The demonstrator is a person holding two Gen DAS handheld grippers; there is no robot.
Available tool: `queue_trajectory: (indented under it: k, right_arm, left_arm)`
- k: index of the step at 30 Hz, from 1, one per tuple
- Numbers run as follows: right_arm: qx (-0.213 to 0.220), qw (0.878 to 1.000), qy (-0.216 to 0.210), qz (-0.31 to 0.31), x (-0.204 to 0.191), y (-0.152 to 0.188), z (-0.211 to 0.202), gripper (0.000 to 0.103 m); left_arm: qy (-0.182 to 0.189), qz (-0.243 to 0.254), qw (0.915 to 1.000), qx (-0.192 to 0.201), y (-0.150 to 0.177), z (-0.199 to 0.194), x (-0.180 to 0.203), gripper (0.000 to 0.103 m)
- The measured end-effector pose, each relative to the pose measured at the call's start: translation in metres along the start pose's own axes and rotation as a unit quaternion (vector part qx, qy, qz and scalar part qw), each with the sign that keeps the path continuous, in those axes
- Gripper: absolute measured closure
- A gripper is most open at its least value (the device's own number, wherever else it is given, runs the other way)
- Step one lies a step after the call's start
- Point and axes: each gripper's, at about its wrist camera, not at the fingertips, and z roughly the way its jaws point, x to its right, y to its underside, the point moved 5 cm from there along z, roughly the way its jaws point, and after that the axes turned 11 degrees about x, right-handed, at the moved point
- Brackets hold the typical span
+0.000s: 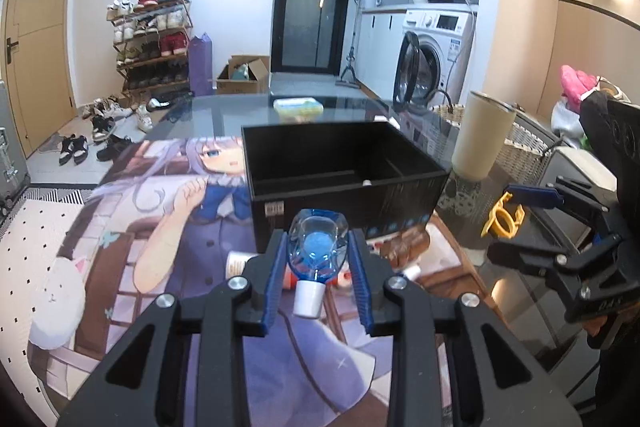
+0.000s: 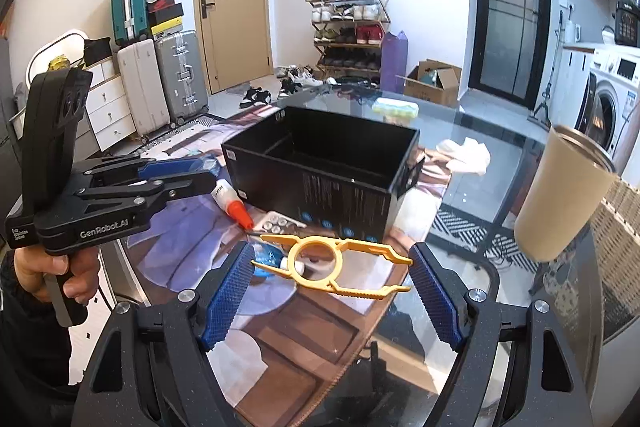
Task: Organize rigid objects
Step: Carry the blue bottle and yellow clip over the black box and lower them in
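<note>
My left gripper [image 1: 319, 254] is shut on a small clear blue bottle [image 1: 318, 249] with a white cap, held above the mat just before the open black box [image 1: 344, 163]. My right gripper [image 2: 332, 267] grips a yellow plastic tong-like tool [image 2: 332, 261] across its ends, held above the table's edge near the box [image 2: 320, 167]. The tool also shows in the left wrist view [image 1: 502, 215], and the left gripper in the right wrist view [image 2: 200, 171]. A white tube with a red cap [image 2: 230, 201] and a blister pack [image 2: 276, 221] lie on the mat beside the box.
A tan tumbler [image 1: 482, 135] stands right of the box on the glass table [image 2: 480, 187]. A yellow-green pack [image 1: 298, 105] lies at the far edge. A white cloth [image 2: 466, 153] lies behind the box. A wicker basket [image 1: 520, 147] sits beyond the table.
</note>
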Motion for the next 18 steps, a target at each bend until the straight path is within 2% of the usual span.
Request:
queue_trajectory:
  k: [18]
  right_arm:
    - [0.070, 0.998, -0.001, -0.009, 0.004, -0.049, -0.022, 0.023]
  left_arm:
    - [-0.018, -0.004, 0.9988, 0.045, -0.038, -0.001, 0.002, 0.074]
